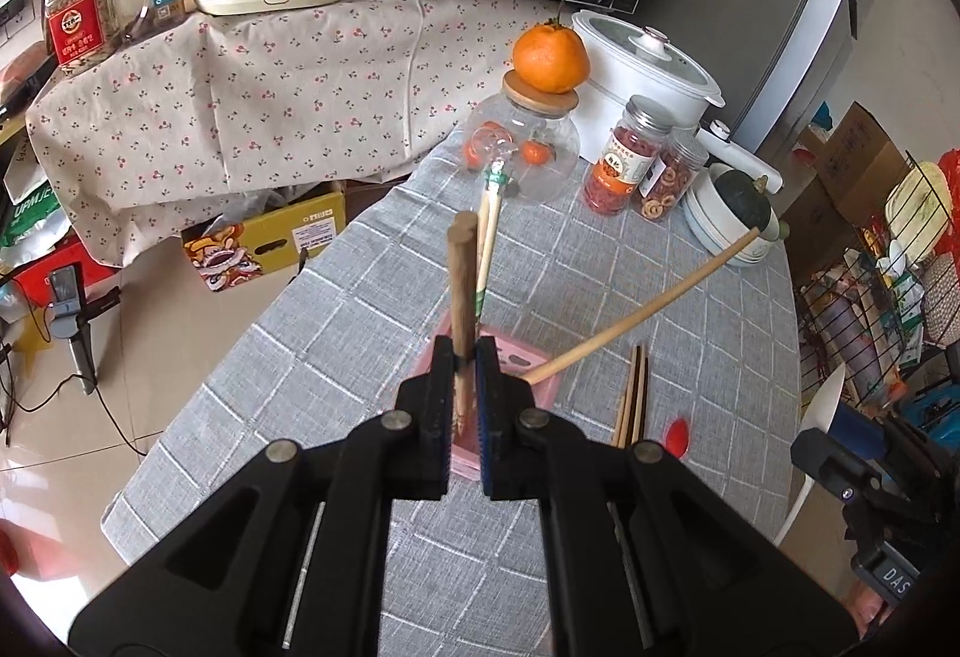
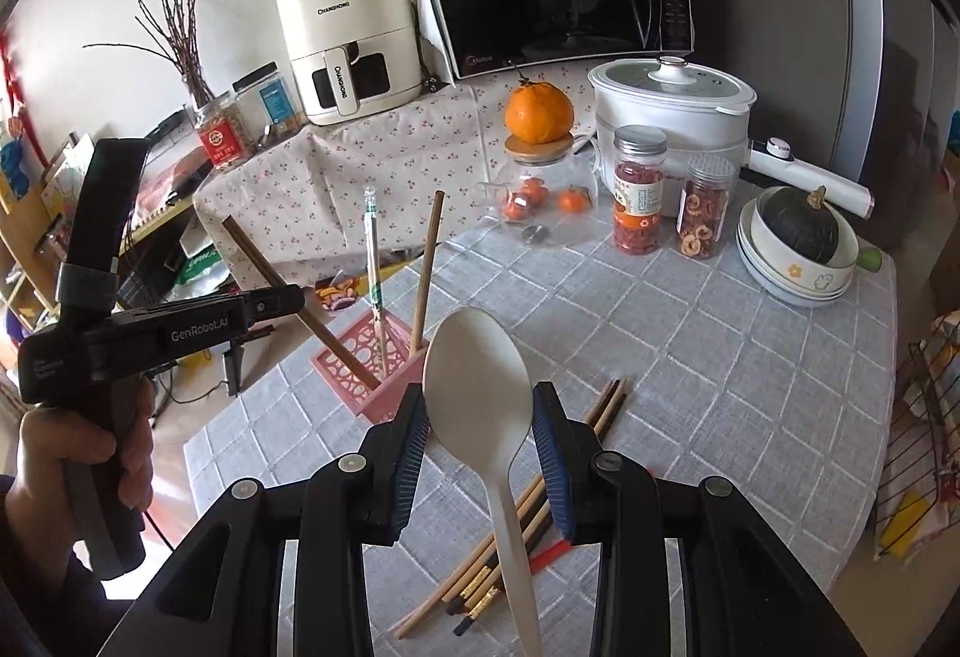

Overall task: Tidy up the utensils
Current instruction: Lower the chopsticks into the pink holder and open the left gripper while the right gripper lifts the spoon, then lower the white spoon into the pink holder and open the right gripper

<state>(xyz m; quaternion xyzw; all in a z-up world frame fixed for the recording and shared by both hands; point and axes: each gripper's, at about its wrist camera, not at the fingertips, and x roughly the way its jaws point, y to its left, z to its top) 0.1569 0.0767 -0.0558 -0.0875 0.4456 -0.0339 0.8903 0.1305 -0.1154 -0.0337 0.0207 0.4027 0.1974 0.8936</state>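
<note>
Wooden chopstick (image 1: 463, 291) clamped in left hand-held gripper (image 1: 463, 357) over pink basket (image 2: 366, 366); right hand-held gripper (image 2: 480, 408) grips white spoon (image 2: 480, 387).

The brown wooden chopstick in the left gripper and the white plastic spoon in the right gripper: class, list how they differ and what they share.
The brown wooden chopstick is a thin straight rod; the white plastic spoon widens into an oval bowl. The chopstick's lower end dips toward the pink perforated basket; the spoon hangs above the loose chopsticks on the table. The left gripper is nearly shut on the chopstick; the right gripper stands wider around the spoon's bowl. Both are utensils held off the table.
</note>
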